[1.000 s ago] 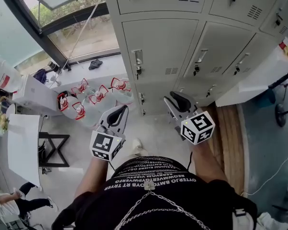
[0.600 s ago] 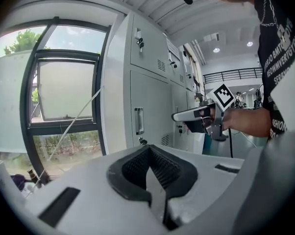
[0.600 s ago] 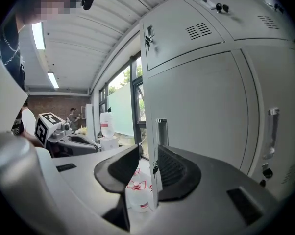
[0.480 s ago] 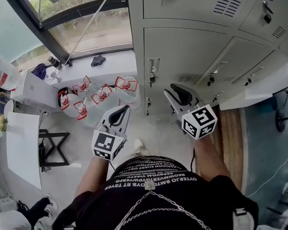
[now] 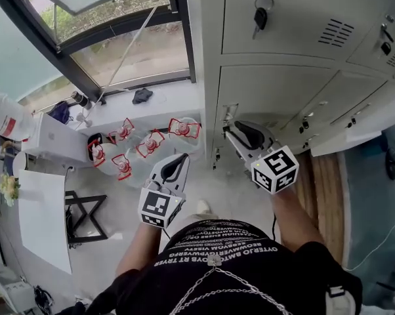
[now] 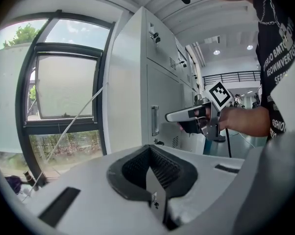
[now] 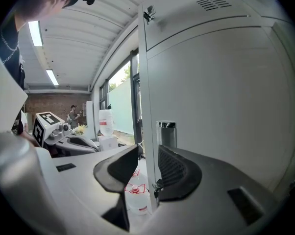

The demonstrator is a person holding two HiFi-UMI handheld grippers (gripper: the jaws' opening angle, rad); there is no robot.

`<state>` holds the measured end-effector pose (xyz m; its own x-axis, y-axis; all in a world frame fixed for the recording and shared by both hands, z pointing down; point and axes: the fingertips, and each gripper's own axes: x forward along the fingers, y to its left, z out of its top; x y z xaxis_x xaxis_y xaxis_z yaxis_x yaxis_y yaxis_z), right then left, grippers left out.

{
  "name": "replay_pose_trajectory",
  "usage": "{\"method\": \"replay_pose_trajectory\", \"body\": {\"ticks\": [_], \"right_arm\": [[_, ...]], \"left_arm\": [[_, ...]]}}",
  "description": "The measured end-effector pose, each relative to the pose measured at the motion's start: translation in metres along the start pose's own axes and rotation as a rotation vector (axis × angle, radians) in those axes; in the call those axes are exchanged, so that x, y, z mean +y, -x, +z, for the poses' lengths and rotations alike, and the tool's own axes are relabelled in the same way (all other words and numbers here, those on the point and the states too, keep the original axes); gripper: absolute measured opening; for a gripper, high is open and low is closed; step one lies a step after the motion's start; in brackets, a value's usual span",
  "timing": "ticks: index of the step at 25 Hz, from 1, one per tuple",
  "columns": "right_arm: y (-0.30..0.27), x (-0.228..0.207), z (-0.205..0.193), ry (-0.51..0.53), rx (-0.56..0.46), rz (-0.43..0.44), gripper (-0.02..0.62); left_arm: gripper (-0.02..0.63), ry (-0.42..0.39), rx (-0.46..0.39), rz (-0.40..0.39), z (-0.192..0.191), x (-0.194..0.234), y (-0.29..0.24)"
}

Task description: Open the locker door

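Locker door handle point(image 7: 166, 132) ahead of right gripper point(image 7: 147, 154)

Two grippers point(image 5: 178, 163) point(image 5: 237, 133), five water jugs point(image 5: 151, 143), one bunch of keys point(image 5: 260, 13)

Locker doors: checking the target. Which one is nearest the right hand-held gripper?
The leftmost middle-row door, its handle just ahead of the right hand-held gripper.
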<state>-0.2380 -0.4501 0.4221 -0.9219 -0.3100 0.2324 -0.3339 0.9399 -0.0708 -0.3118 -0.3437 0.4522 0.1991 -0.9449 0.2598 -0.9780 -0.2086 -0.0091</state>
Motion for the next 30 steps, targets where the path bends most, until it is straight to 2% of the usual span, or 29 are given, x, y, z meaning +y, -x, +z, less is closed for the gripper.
{"method": "replay_pose_trajectory", "body": {"ticks": [9, 16, 23, 30], "right_arm": [[-0.038, -0.012, 0.004, -0.018, 0.021, -0.041, 0.173], [-0.052, -0.009, 0.002, -0.021, 0.024, -0.063, 0.178], [-0.042, -0.004, 0.0, -0.026, 0.024, -0.057, 0.152], [-0.01, 0.015, -0.01, -0.02, 0.033, -0.042, 0.135]], "left_arm": [[-0.002, 0.007, -0.002, 0.02, 0.002, 0.048, -0.004], [-0.002, -0.007, -0.012, 0.003, 0.003, 0.066, -0.012], [-0.002, -0.02, -0.011, -0.021, 0.003, 0.058, -0.016], [-0.002, -0.03, -0.016, -0.054, 0.008, 0.025, -0.017]]}}
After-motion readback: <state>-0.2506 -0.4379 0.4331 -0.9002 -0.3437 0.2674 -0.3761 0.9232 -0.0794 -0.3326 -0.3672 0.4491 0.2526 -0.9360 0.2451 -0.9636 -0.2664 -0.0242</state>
